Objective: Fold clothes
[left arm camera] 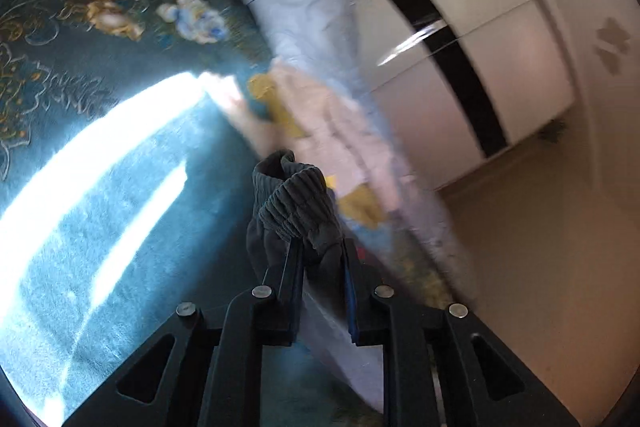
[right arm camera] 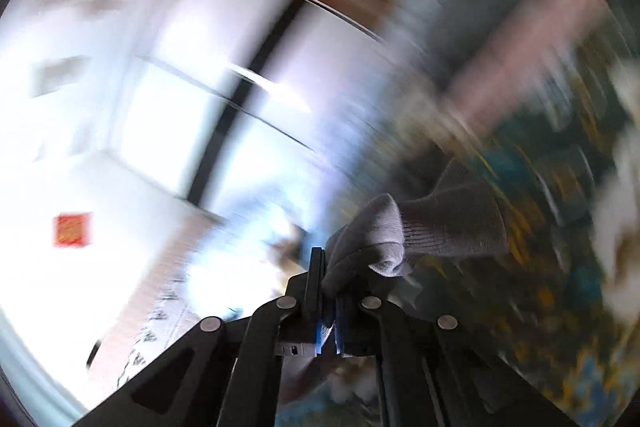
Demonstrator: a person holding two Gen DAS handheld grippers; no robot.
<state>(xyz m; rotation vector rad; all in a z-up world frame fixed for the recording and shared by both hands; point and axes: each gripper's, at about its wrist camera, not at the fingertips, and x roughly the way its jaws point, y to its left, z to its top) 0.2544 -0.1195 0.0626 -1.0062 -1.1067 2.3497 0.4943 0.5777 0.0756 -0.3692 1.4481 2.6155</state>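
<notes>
Above the teal rug point(left arm camera: 120, 187), both grippers (left point(left arm camera: 320, 247), right point(right arm camera: 326, 259)) clench one grey ribbed garment point(left arm camera: 294, 203); judged: lift done, spreading flat next.

Right gripper point(right arm camera: 326, 267) clamped tight on a bunched grey ribbed garment point(right arm camera: 416, 231), cloth bulging up and over to the right of the black fingers point(right arm camera: 314, 279). Everything behind is badly smeared (motion blur). Bright white wall point(right arm camera: 100, 27) at left with a small red square point(right arm camera: 73, 231), a dark vertical strip point(right arm camera: 248, 83) mid-frame, teal-and-gold patterned surface point(right arm camera: 520, 207) at right.
</notes>
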